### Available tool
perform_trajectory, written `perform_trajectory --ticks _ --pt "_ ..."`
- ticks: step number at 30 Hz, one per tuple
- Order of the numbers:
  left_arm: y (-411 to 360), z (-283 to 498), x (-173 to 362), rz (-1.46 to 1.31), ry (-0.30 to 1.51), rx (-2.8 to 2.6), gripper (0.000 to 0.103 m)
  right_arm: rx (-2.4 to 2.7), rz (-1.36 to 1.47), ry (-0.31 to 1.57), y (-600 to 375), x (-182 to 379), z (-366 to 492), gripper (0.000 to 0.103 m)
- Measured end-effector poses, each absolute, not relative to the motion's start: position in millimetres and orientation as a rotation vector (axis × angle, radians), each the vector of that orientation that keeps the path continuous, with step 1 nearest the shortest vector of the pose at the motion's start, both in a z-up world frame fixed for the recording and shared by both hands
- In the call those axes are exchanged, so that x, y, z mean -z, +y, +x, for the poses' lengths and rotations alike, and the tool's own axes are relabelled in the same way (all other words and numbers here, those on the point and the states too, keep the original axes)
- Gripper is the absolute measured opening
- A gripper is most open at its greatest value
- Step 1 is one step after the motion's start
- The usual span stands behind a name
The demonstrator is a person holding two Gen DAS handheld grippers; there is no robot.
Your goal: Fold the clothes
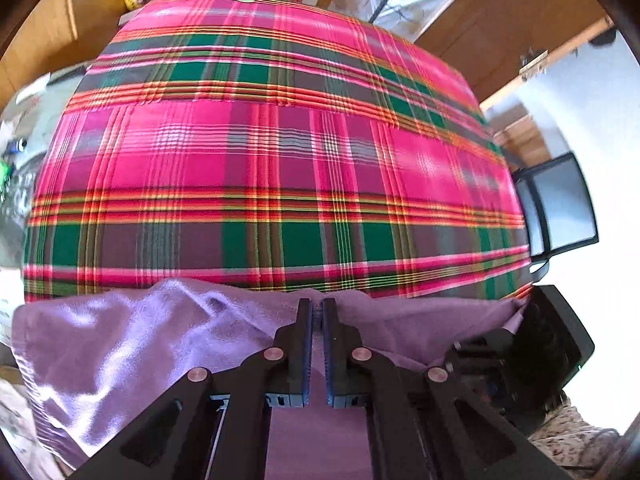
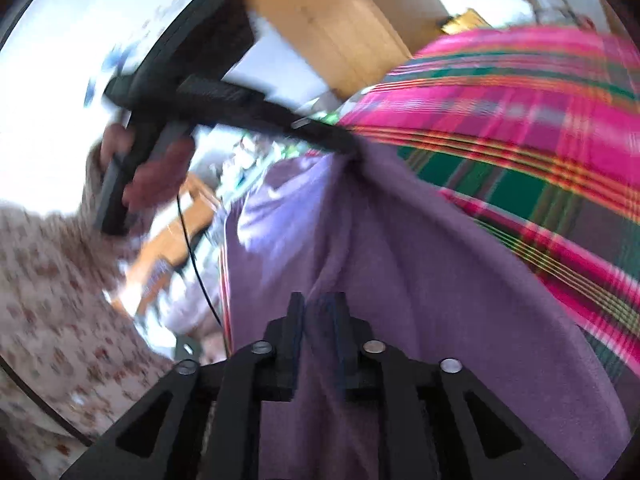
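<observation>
Nearby, black chair (image 1: 560, 208) flanks plaid tablecloth (image 1: 280, 160).

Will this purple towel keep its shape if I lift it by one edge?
Probably not. The purple towel already sags in soft folds where the left tongs pinch it, so it looks floppy. Its fuzzy pile likely grips rather than slips on the plaid tablecloth.

My right view is smeared with motion blur. My left hand (image 2: 148, 168) is a soft smudge, and I can't tell whether my right gripper (image 2: 316, 312) still presses the purple towel (image 2: 400, 260).
</observation>
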State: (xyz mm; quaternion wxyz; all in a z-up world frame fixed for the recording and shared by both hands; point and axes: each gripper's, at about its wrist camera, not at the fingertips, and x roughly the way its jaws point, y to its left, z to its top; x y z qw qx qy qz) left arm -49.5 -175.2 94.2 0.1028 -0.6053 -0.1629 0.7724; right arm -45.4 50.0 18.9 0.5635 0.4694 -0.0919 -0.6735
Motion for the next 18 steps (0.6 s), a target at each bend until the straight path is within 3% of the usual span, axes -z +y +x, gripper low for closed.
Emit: perform_trajectory --ticks 8,18 --pt "-174 -41 -90 -1.703 -0.619 -2.239 0.005 1.616 1.134 -0.322 37 -24 -72 0.03" --pt "-186 -40 -84 -1.643 -0.736 -2.164 0.005 1.633 1.099 -0.037 -23 -29 -60 0.03"
